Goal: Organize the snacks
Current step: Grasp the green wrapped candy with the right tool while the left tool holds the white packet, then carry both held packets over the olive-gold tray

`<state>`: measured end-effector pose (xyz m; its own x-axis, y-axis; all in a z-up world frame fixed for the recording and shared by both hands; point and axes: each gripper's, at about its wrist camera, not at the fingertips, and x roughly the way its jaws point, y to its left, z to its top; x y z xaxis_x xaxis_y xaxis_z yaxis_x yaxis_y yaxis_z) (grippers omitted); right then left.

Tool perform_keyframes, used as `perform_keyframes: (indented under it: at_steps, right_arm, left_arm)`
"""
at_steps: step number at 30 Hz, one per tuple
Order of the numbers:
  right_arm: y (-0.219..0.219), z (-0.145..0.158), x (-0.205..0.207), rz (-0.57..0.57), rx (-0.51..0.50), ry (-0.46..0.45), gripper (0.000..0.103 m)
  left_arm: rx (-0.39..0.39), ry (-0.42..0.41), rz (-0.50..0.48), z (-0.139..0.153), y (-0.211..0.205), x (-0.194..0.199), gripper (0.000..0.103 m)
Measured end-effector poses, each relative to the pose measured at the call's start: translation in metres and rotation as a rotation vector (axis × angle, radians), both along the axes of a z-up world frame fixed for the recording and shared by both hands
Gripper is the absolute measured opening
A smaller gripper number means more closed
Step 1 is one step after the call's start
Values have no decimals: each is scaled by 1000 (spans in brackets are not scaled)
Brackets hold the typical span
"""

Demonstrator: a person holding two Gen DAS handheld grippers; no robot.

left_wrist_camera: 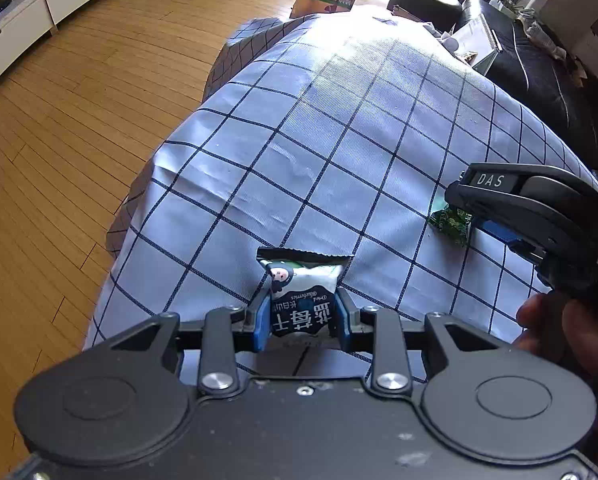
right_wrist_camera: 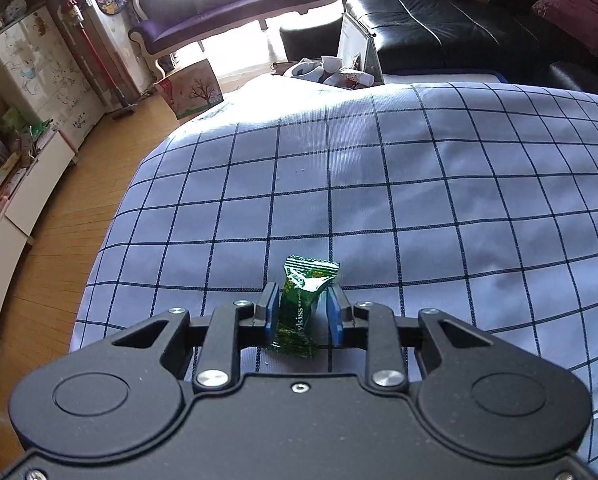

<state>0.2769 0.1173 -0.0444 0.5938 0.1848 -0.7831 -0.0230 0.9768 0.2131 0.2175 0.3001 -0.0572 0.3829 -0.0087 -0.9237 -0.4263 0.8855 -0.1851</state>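
Left gripper [left_wrist_camera: 302, 317] clenches the light, crinkly blueberry packet [left_wrist_camera: 302, 300] mid-body; the right gripper [right_wrist_camera: 303, 318] stands released around the slippery green candy [right_wrist_camera: 301, 304], right pad apart.

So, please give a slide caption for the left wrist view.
Left gripper holding a white snack packet over the checked tablecloth.

Both wrist cams close, angled down over checked tablecloth [left_wrist_camera: 339, 128]; shared: cloth, green candy [right_wrist_camera: 303, 300].
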Motion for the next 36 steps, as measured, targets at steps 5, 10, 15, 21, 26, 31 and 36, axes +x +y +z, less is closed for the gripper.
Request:
perform_keyframes:
  at_steps: [5, 10, 15, 21, 26, 31, 36]
  right_arm:
    - [6, -1, 1, 16, -34, -7, 40]
    - [9, -2, -6, 44, -70, -42, 29]
    - [-6, -1, -22, 76, -52, -39, 25]
    - [-36, 0, -54, 95, -11, -17, 25]
    - [-63, 8, -79, 70, 69, -9, 25]
    - [-84, 20, -99, 41, 136, -40, 25]
    - [-94, 23, -109, 34, 156, -76, 25]
  left_arm:
    - [-2, 2, 0, 0, -1, 0, 32]
    - [13, 3, -13, 0, -4, 1, 31]
    - [19, 4, -20, 0, -4, 2, 32]
    - [19, 3, -15, 1, -4, 1, 31]
    - [5, 1, -14, 1, -1, 0, 30]
    - [-31, -5, -3, 3, 7, -1, 30]
    - [-96, -18, -11, 4, 9, -4, 30]
